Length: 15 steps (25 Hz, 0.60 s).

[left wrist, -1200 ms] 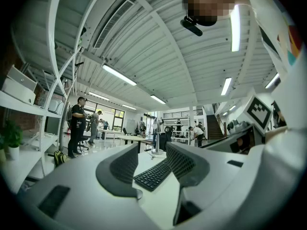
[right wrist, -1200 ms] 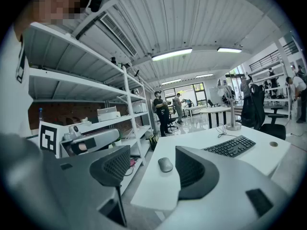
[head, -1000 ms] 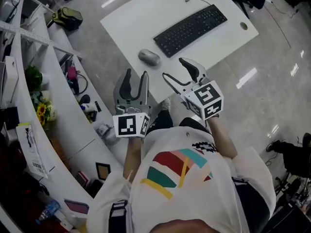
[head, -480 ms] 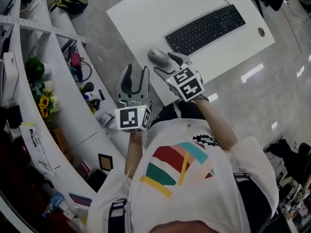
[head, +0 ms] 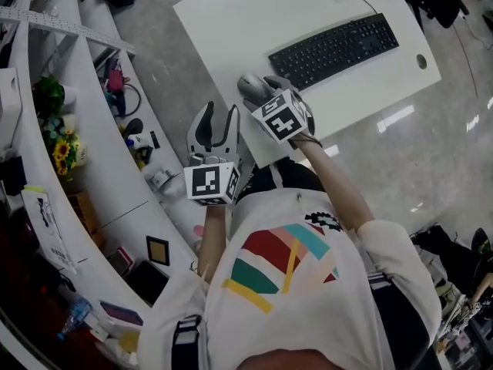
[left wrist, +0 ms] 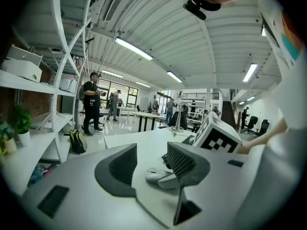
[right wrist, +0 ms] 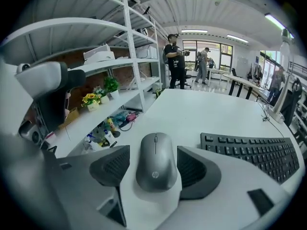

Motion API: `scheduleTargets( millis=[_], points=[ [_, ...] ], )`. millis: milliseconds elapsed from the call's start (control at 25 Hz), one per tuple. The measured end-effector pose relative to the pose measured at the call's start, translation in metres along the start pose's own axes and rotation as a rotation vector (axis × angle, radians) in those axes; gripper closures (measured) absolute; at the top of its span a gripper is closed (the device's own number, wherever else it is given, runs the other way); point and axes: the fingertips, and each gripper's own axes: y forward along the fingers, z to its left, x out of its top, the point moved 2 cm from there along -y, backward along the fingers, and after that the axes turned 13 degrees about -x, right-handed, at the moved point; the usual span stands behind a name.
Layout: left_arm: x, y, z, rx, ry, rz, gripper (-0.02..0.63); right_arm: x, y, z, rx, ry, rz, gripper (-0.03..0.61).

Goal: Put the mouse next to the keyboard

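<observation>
- In the head view, a white table [head: 231,21] holds a black keyboard [head: 335,48] and a gray mouse [head: 248,83].
- The mouse sits just past the left end of the keyboard, near the table edge closest to the person, and does not touch the keyboard.
- The right gripper [head: 258,91] reaches down onto the mouse and covers part of it. Its marker cube [head: 281,116] is right behind.
- The left gripper [head: 218,118] is held off the table, over the floor beside the table edge. Its two fingers are spread wide.
- In the left gripper view, the fingers are apart with nothing between them. Far past them, the mouse lies on the table with the right gripper at it.
- In the right gripper view, the mouse lies flat on the table between the two fingers [right wrist: 114,166].
- The fingers are apart, one on each side of the mouse. The right one is right up against its side. A thin gap shows at the left one.
- The long way of the mouse runs straight away from this camera, the same way the gripper points.
- Its wheel end is far from the camera and its logo end is near.
- The keyboard is on the right here, close to the mouse.
- White shelves [right wrist: 120,66] with yellow flowers [right wrist: 90,99] stand on the left.
</observation>
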Motion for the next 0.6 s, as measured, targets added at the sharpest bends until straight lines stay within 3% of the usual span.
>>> scheduleTargets(
  millis=[280, 600],
  points=[
    [-0.016, -0.008, 0.019, 0.01, -0.057, 0.004, 0.391, -0.004, 0.025, 0.004, 0.001, 0.055, 0.063, 0.29],
    [-0.014, -0.007, 0.042, -0.013, -0.068, -0.022, 0.391, -0.008, 0.037, 0.006, -0.054, -0.011, 0.111, 0.29]
  ],
)
